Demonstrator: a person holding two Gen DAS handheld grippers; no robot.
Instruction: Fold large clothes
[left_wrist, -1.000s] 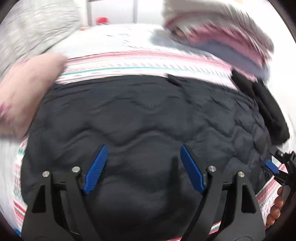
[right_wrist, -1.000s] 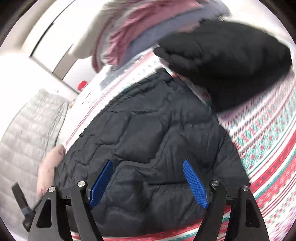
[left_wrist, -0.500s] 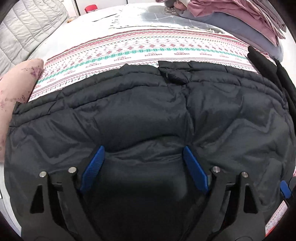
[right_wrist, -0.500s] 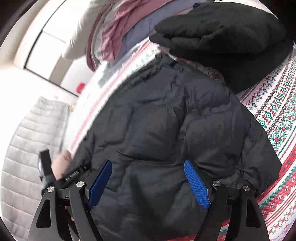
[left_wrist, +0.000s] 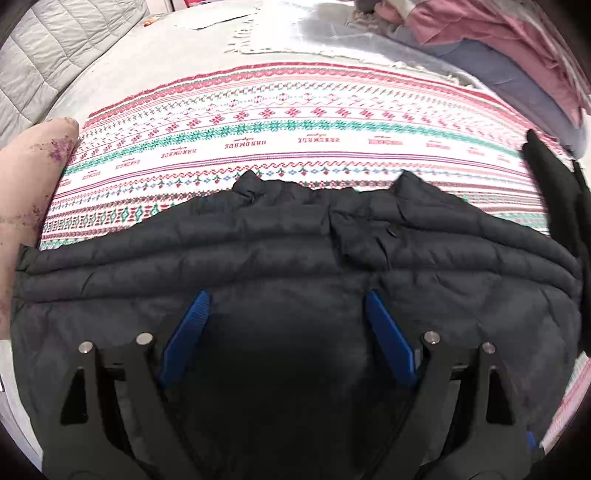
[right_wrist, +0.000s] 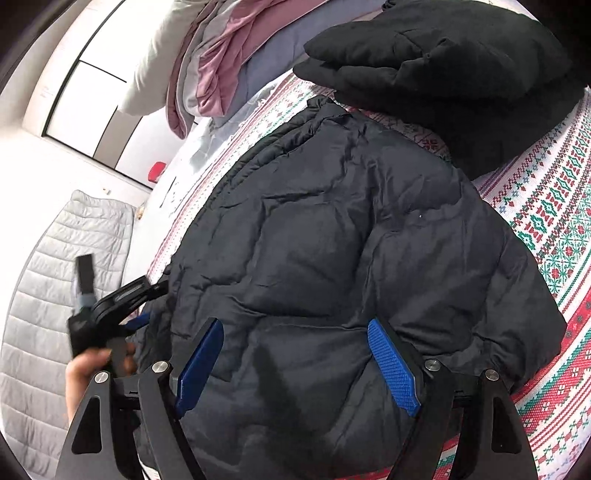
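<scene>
Left wrist view showed the left gripper (left_wrist: 284, 325) spread wide and empty over one dark quilted puffer jacket (left_wrist: 295, 258), which lay folded on the patterned blanket (left_wrist: 258, 122). The right gripper (right_wrist: 295, 354) hung likewise open above it. The jacket's slippery, springy padding would likely push a fold back open if released untucked. I counted one other folded black garment (right_wrist: 443, 74), just beside the jacket, and one heap of pink and grey clothes (right_wrist: 221, 66).
</scene>
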